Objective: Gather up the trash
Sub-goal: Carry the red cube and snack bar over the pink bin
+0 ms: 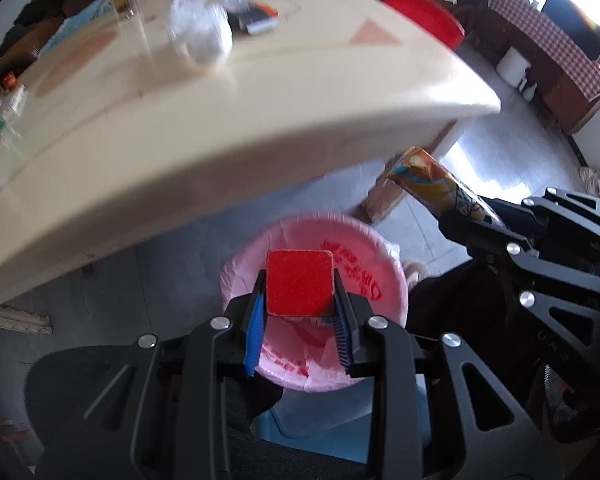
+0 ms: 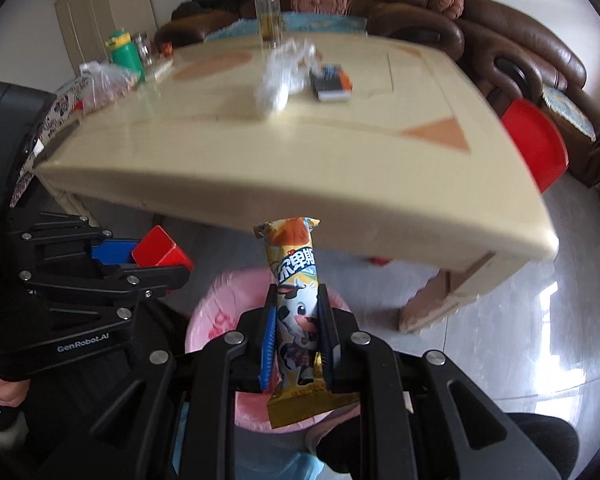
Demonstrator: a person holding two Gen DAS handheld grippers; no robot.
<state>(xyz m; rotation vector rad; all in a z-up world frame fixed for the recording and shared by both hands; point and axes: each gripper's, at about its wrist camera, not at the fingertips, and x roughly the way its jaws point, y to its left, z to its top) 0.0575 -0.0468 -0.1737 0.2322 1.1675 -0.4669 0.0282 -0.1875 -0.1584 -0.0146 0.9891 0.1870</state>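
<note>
Big cream counter [image 2: 340, 168] with orange triangle inlays fills the background, still carrying a crumpled clear plastic bag [image 2: 280, 76] and a small dark-and-orange packet [image 2: 332, 82], probably the next trash to grab. Below its edge sits the round bin with a pink plastic liner [image 1: 364, 256], mouth up, right where both hands can drop stuff. Right tool [image 2: 296, 332] is pinching a long yellow snack wrapper with a cartoon cow [image 2: 296, 300] upright over the bin. Left tool [image 1: 300, 312] is clamped on a small red square block [image 1: 300, 282], also hanging above the liner, so letting go looks like the next step.
</note>
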